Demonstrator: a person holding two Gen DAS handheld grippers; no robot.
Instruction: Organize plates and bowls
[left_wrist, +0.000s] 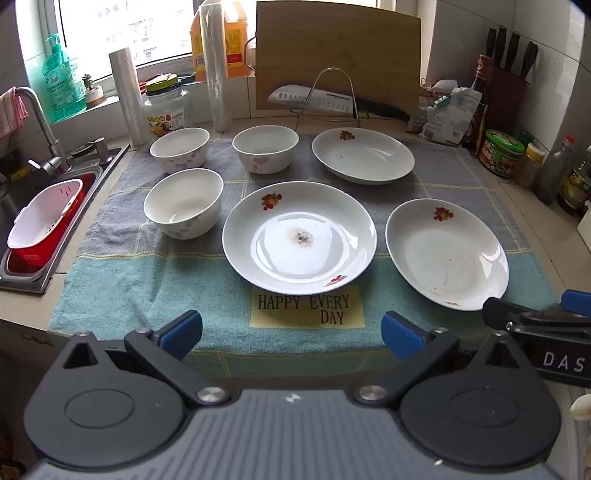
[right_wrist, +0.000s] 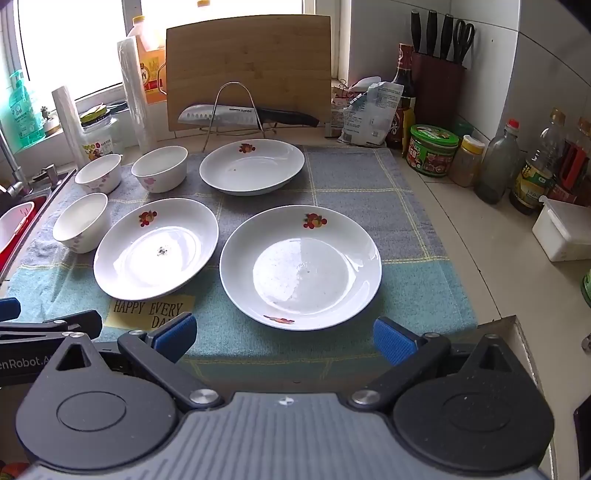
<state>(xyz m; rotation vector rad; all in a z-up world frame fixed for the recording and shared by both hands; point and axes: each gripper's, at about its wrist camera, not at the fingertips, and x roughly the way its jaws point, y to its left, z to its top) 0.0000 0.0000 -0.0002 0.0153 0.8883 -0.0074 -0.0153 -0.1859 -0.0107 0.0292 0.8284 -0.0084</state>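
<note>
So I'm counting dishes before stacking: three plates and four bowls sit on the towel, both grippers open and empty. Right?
Not quite: there are three bowls, not four. The left wrist view shows them at the towel's left: one, another, and a nearer one. The rest holds: three plates, with the left gripper and right gripper open and empty.

- Daylight floods through the window (left_wrist: 125, 26) behind the counter.
- White tiled wall (right_wrist: 517, 66) on the right.
- Steel sink (left_wrist: 22, 273) with faucet (left_wrist: 37, 114) at left.
</note>
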